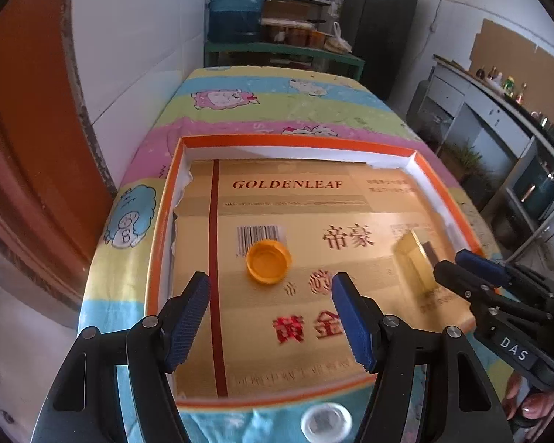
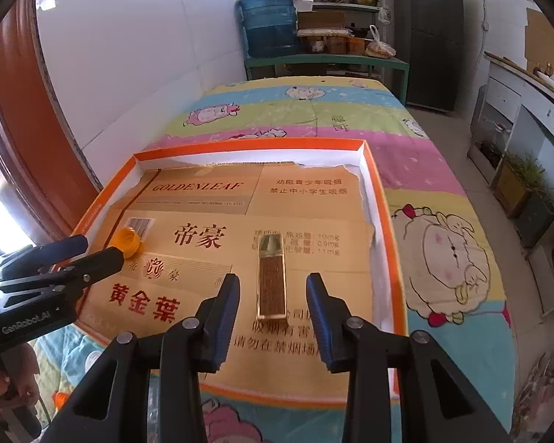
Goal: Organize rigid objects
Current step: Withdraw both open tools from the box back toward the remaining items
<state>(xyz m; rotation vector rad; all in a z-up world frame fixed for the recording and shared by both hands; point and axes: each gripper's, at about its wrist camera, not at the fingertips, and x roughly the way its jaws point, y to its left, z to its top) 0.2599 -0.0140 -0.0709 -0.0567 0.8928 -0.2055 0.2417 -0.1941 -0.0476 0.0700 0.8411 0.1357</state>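
An orange bottle cap (image 1: pixel 269 261) lies open side up in the orange-rimmed shallow box (image 1: pixel 295 141), on its gold cardboard liner. My left gripper (image 1: pixel 270 323) is open and empty, just short of the cap. A clear rectangular block with a brown face (image 2: pixel 272 283) lies in the box at the right. My right gripper (image 2: pixel 273 319) is open and empty, its fingers either side of the block's near end. The block (image 1: pixel 419 264) and right gripper (image 1: pixel 461 264) also show in the left wrist view. The cap (image 2: pixel 128 240) and left gripper (image 2: pixel 92 249) show in the right wrist view.
The box (image 2: pixel 384 221) sits on a table under a striped cartoon-sheep cloth (image 2: pixel 443 258). A clear round lid (image 1: pixel 325 422) lies on the cloth in front of the box. A white wall and brown door frame (image 1: pixel 37 129) stand left. Shelves and a blue water jug (image 1: pixel 236 7) stand behind.
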